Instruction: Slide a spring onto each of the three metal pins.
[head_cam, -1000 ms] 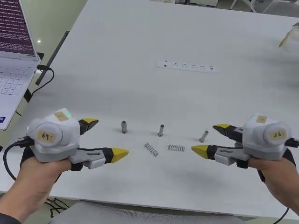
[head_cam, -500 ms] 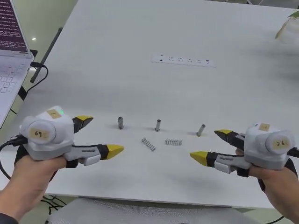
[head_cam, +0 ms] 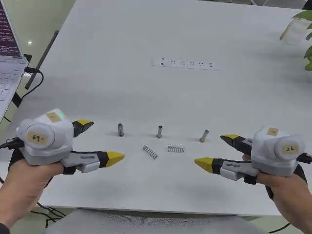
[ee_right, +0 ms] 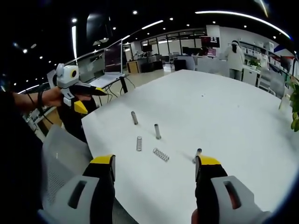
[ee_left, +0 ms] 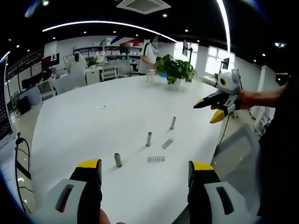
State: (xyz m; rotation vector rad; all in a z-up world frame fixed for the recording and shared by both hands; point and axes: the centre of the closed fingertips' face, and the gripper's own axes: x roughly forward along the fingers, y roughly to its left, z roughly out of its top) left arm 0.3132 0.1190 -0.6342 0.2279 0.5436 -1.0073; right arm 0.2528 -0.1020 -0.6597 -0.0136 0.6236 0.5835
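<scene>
Eased the right tongs (head_cam: 212, 150) back a touch toward the near edge since a second ago, judging by the wider gap to the right pin (head_cam: 204, 135). Otherwise just a turn of the head, with the parts lying as before.

Working on a wide white bench (head_cam: 146, 44), with a power strip (head_cam: 183, 64) well behind the work.

Holding the left tongs (head_cam: 103, 139) and the right tongs low on either side of the parts, tips aimed inward. Both spread wide and gripping nothing. Probably parked that way so that either one can reach in without crossing the other.

Standing upright in a row between them, well apart: left pin (head_cam: 120, 129), middle pin (head_cam: 159, 131) and right pin. Spaced, it seems, to leave room for tongs around each one. Left pin ribbed down its length, so likely wearing a spring already. Other two smooth and bare.

Lying flat just in front of the middle pin: left spring (head_cam: 149, 151), skewed, and right spring (head_cam: 176, 149), roughly in line with the row. Near each other but not touching. Flat on the bench, so needing a lift and a turn upright before going over a pin. By that reckoning, one of three done.
</scene>
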